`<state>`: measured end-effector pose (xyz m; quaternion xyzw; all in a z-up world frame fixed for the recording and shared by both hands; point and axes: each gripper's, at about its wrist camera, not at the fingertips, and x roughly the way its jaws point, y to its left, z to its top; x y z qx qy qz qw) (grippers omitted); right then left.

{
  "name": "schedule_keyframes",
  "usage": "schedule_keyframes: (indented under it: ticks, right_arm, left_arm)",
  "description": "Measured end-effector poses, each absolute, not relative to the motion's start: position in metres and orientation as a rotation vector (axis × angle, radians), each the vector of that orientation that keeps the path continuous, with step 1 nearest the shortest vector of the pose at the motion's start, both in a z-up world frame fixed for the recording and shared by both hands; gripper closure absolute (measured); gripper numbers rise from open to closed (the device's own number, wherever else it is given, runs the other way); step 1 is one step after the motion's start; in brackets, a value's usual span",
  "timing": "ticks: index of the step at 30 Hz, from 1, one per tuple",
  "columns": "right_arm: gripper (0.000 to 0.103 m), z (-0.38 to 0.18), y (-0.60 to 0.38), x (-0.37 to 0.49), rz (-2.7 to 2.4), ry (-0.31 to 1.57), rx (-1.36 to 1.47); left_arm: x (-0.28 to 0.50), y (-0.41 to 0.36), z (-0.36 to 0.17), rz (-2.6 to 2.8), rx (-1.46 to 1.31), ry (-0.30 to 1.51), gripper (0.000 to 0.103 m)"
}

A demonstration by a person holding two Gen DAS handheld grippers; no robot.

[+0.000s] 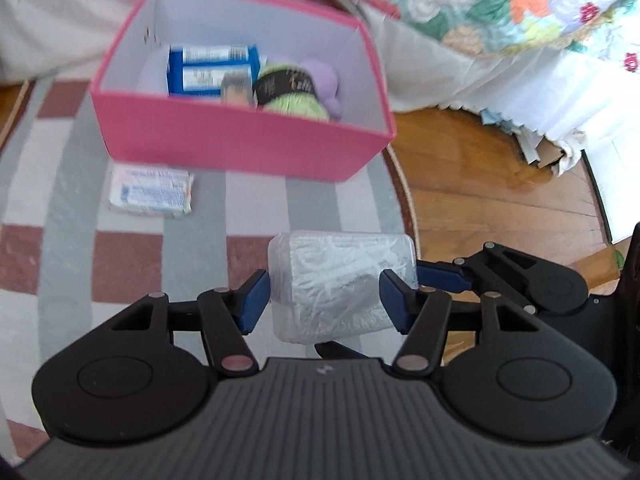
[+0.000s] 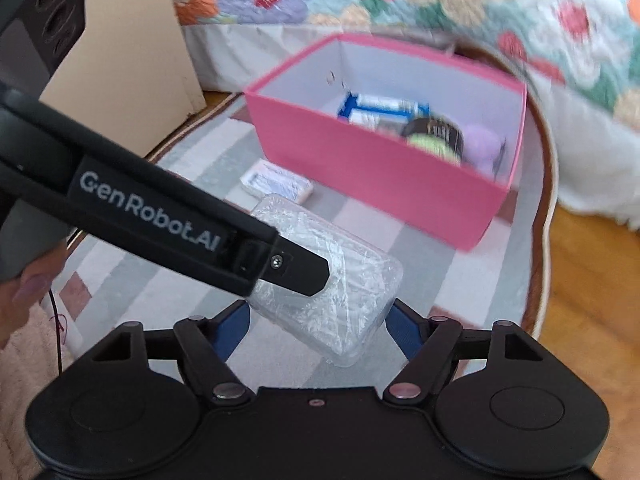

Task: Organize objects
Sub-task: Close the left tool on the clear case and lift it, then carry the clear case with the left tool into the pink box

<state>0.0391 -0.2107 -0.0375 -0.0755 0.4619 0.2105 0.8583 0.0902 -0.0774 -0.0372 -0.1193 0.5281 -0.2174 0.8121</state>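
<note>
A clear plastic-wrapped packet (image 1: 340, 284) sits between the blue pads of both grippers, held above the rug. My left gripper (image 1: 324, 296) has its pads against the packet's sides. My right gripper (image 2: 320, 324) closes on the same packet (image 2: 340, 296) from the other side; it also shows in the left wrist view (image 1: 440, 276). A pink box (image 1: 240, 140) stands ahead, holding a blue carton (image 1: 212, 68), a green yarn ball (image 1: 292, 96) and a purple item (image 1: 324, 80). A small white packet (image 1: 152, 194) lies on the rug before the box.
A striped grey, white and red rug (image 1: 72, 240) covers the floor, with wooden floor (image 1: 500, 192) to the right. A bed with a floral quilt (image 1: 500, 0) stands behind the box. A beige cabinet (image 2: 128, 60) is at the left in the right wrist view.
</note>
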Motion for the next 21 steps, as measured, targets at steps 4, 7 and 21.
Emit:
schedule_keyframes:
  ticks: [4, 7, 21]
  right_arm:
    - [0.024, -0.010, -0.206, 0.039, 0.449, 0.938, -0.171]
    - [0.024, 0.003, -0.202, 0.043, 0.451, 0.908, -0.189]
    - [0.024, 0.059, -0.178, 0.076, 0.479, 0.732, -0.291]
  left_arm:
    - [0.085, -0.068, -0.011, -0.464, -0.243, 1.080, 0.044]
    - [0.083, -0.061, 0.005, -0.464, -0.244, 1.042, 0.044]
    - [0.113, -0.044, 0.064, -0.403, -0.197, 0.884, 0.044]
